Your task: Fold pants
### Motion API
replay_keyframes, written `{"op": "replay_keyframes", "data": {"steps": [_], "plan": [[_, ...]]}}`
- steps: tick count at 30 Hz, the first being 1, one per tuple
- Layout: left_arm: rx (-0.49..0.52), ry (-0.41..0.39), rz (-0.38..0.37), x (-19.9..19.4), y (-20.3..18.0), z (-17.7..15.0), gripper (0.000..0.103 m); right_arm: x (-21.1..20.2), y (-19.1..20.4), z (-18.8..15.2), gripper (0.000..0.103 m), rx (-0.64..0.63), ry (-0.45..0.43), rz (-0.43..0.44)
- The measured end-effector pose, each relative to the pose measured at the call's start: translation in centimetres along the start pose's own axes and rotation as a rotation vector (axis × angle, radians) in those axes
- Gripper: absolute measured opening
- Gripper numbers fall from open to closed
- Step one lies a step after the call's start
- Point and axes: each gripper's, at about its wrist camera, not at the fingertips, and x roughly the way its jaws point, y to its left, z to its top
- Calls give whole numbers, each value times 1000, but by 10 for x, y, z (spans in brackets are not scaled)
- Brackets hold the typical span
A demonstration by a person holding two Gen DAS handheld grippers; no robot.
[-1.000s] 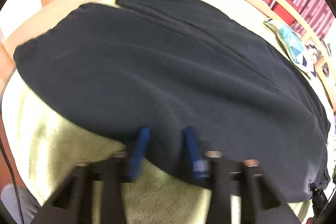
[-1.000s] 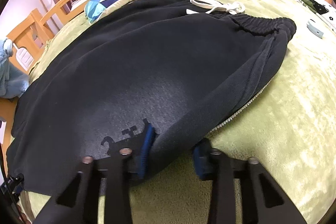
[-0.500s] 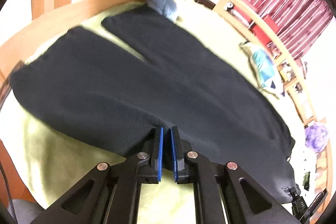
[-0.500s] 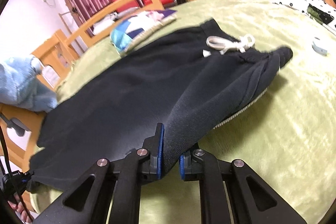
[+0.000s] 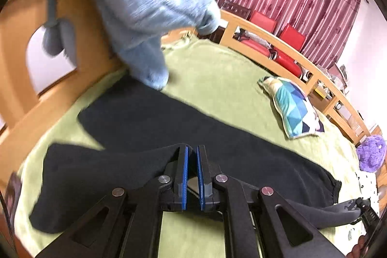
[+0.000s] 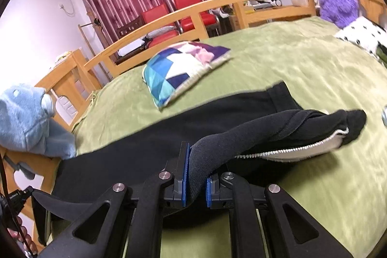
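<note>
Black pants (image 5: 150, 122) lie spread on a green blanket (image 5: 217, 79), legs toward the wooden footboard. My left gripper (image 5: 191, 153) is shut on the near edge of a leg and holds that fold raised off the blanket. My right gripper (image 6: 194, 157) is shut on the near edge by the waist. From it a thick roll of black cloth (image 6: 278, 127) runs up to the waistband (image 6: 350, 122), with white lining showing below. The far half of the pants (image 6: 157, 134) still lies flat. Each view catches the other gripper at its lower corner.
A light blue plush toy (image 5: 150, 4) hangs over the footboard (image 5: 21, 69) above the leg ends. A patterned cushion (image 6: 183, 69) lies on the blanket beyond the pants. A purple plush (image 6: 337, 3) and a dotted cloth (image 6: 360, 34) sit far right. Wooden rails (image 6: 193, 14) ring the bed.
Both grippers closed on the near edge of the pants and rose, lifting that edge off the blanket. The views now tilt up toward the curtains and rails.
</note>
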Motion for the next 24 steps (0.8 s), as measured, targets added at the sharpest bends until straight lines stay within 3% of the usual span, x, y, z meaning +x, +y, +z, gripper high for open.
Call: {"op": "replay_keyframes", "data": {"steps": [10,15,20,24], "plan": [[20,-21,16,91,-41,46,8,99,14,49,9,28,-20,12],[23,-10,47,140,-51,44,8,146,15,45,9,13,-4,-4],[0,9,56,174,-43,39,8,179,-1,36,9,94,3,30],[0,35,49,195,-37,25,7,212,0,17,15,37,80,-48]]}}
